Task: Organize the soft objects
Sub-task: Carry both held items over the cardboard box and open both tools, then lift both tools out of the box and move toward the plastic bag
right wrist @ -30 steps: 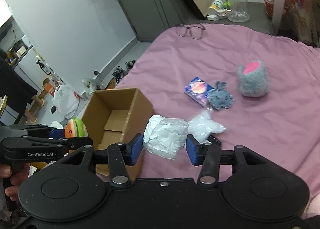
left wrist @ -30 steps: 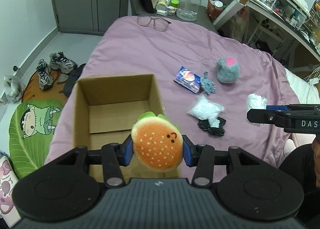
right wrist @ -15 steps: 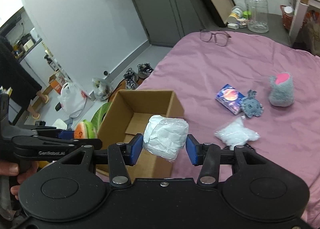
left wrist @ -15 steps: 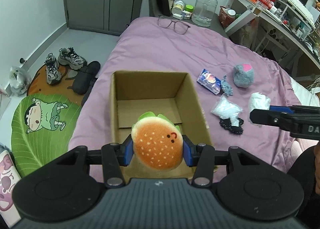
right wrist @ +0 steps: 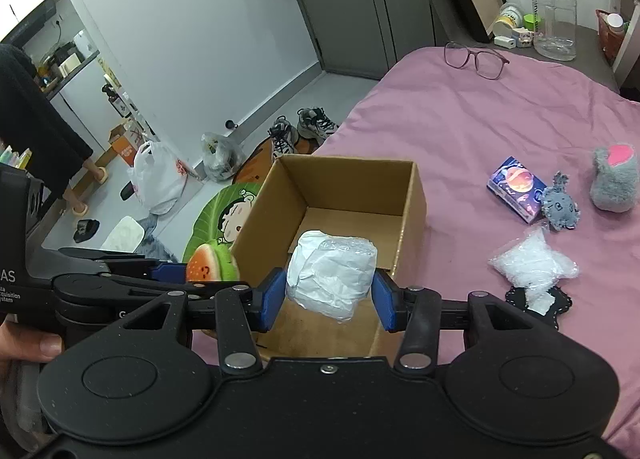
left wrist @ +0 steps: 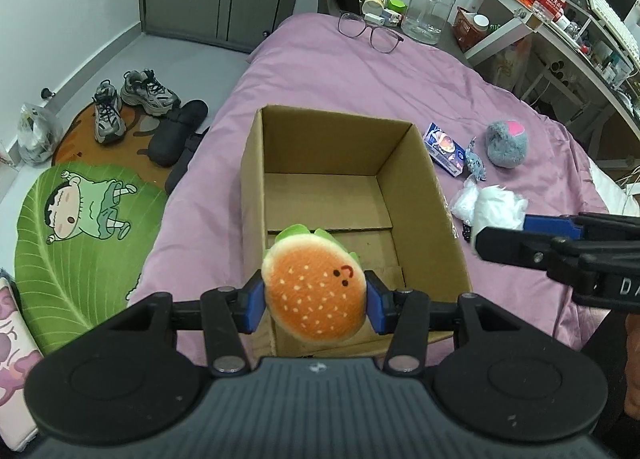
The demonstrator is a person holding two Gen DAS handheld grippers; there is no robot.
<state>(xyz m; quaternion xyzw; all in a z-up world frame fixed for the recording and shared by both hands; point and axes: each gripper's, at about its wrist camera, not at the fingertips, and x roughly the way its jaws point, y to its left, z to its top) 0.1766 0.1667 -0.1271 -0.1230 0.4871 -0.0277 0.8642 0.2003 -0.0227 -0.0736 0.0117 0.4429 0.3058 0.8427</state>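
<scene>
Holding, left hand-held gripper (left wrist: 315,297): burger plush (left wrist: 314,291)
Holding, right hand-held gripper (right wrist: 331,293): white wrapped bundle (right wrist: 332,273)
Below both: open cardboard box (left wrist: 440,215) on bed (left wrist: 320,71)

Partial letters "DA" on right hand-held gripper (left wrist: 500,225), "AS" on left hand-held gripper (right wrist: 212,265)

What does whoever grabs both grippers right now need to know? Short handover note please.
Left gripper: shut on the burger plush, held over the near end of the cardboard box.
Right gripper: shut on the white wrapped bundle, also over the box opening.
Box: sits on the pink bedspread; nothing is visible inside it.
Done: two soft items picked up and brought to the box.
Left: release both into the box, then collect the grey plush with the pink patch, the small grey plush and the clear plastic bag on the bed.
</scene>
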